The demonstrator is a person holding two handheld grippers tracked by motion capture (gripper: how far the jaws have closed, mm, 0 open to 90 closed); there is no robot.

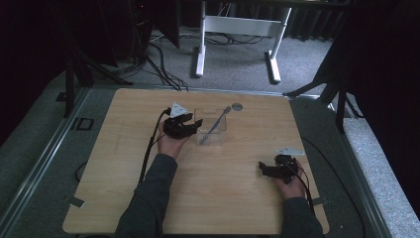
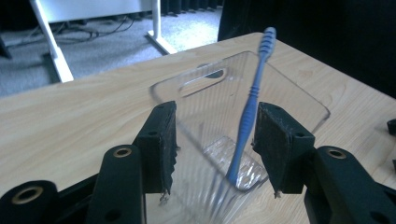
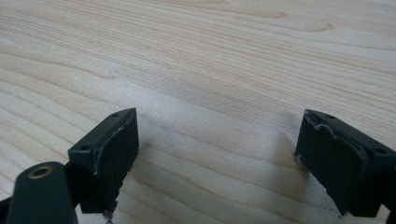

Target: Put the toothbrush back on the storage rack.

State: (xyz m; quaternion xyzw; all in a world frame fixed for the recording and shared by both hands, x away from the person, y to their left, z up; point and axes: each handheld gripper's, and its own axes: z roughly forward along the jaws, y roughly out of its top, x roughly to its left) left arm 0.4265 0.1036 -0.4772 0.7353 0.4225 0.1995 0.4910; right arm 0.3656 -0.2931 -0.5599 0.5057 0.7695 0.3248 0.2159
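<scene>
High view: a small grey round disc [image 1: 237, 106] lies on the pale wooden table [image 1: 218, 198] just behind the clear square plastic container [image 1: 212, 130], well apart from the right gripper [image 1: 265, 170] near the table's right front. A blue plastic toothbrush [image 1: 216, 123] stands tilted inside the container, head down, handle leaning over the rim. The left gripper [image 1: 194, 124] sits just beside the container's left wall, jaws spread wide around its near corner, pressing on nothing. The right gripper's jaws are also wide apart over bare wood, holding nothing.
</scene>
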